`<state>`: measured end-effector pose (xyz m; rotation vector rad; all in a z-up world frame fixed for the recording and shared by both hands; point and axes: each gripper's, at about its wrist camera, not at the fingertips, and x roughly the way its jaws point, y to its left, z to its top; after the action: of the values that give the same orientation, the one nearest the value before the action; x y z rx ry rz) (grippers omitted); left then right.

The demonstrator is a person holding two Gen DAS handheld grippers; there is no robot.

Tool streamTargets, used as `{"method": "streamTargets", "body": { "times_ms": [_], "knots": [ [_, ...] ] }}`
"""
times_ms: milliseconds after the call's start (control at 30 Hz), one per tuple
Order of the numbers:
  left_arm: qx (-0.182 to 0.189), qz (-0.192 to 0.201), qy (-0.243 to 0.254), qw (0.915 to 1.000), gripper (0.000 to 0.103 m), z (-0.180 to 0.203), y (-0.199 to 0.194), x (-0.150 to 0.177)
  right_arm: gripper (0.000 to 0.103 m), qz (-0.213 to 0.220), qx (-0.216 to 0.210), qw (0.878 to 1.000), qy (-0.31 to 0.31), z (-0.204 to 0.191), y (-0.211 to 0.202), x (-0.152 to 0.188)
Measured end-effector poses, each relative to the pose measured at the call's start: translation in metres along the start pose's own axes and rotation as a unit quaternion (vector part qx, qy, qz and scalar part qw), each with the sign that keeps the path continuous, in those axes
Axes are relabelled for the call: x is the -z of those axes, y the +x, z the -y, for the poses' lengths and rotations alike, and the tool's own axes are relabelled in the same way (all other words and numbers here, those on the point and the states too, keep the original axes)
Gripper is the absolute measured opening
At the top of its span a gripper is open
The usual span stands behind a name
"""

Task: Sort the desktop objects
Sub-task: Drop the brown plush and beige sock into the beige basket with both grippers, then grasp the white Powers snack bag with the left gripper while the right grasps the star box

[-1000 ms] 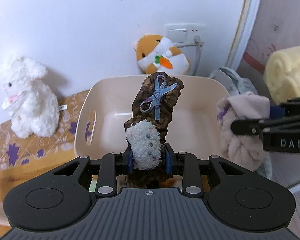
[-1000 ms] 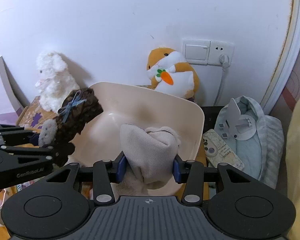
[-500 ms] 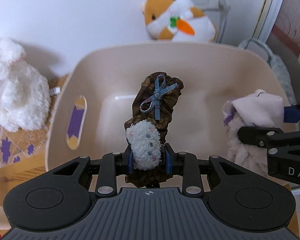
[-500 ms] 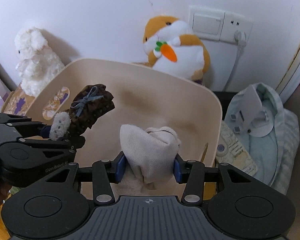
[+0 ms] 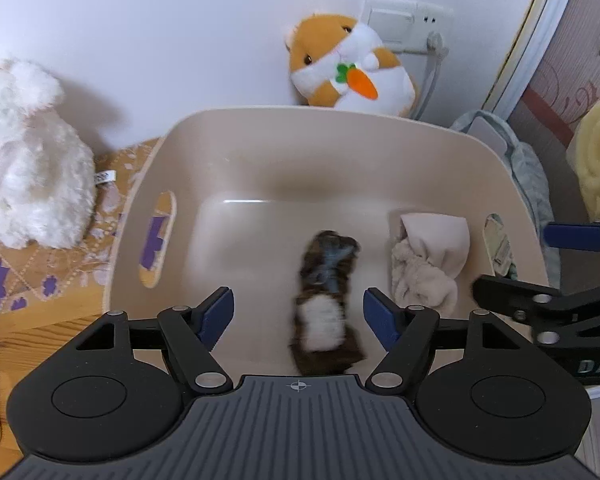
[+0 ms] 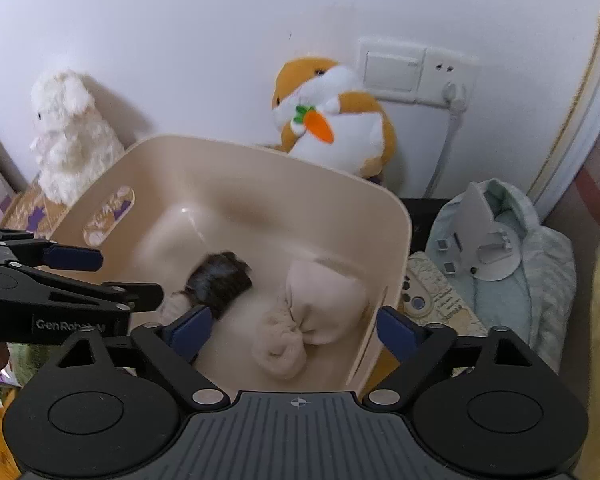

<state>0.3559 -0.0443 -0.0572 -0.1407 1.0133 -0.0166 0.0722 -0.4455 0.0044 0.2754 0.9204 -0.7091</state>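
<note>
Filling most of both views is the cream plastic bin [image 5: 260, 148], pushed up near the white wall [image 5: 140, 20], with an oval handle slot cut in its left side. Behind its far rim leans an orange-and-white hamster plush [image 5: 348, 68] with a felt carrot, below a wall switch and socket [image 6: 416, 72]. Off to the left, a white fluffy rabbit [image 5: 28, 152] sits on a patterned cloth [image 5: 28, 276], well apart from the bin.

Inside the bin, the beige fabric bundle [image 6: 320, 308] lies by the right wall, and just beside it is the smaller brown plaid bundle [image 5: 324, 300] with its white fuzzy patch, blurred.

The right gripper [image 6: 296, 330] has just let go: its jaws have sprung wide, blue pads clear of the beige bundle between and below them. The left gripper [image 5: 298, 314] has likewise just spread apart, the brown bundle loose between its pads, touching neither.
</note>
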Motion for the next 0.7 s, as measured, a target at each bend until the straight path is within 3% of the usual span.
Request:
{"method": "streamTargets", "body": {
  "times_ms": [100, 333, 500, 700],
  "knots": [
    [0.009, 0.013, -0.003, 0.9999, 0.074, -0.011, -0.016, 0.005, 0.103, 0.02, 0.007, 1.0, 0.005, -0.001, -0.019, 0.007],
    [0.002, 0.041, 0.009, 0.9991, 0.081, -0.051, -0.06, 0.028, 0.103, 0.035, 0.022, 0.999, 0.025, -0.003, -0.055, 0.036],
    [-0.001, 0.007, 0.002, 1.0, 0.082, -0.085, -0.07, 0.052, 0.103, 0.038, 0.047, 0.998, 0.013, -0.008, -0.065, 0.067],
    [-0.026, -0.014, 0.003, 0.9996, 0.082, -0.12, -0.072, 0.087, 0.103, -0.007, 0.066, 0.998, 0.012, -0.014, -0.061, 0.108]
  ]
}}
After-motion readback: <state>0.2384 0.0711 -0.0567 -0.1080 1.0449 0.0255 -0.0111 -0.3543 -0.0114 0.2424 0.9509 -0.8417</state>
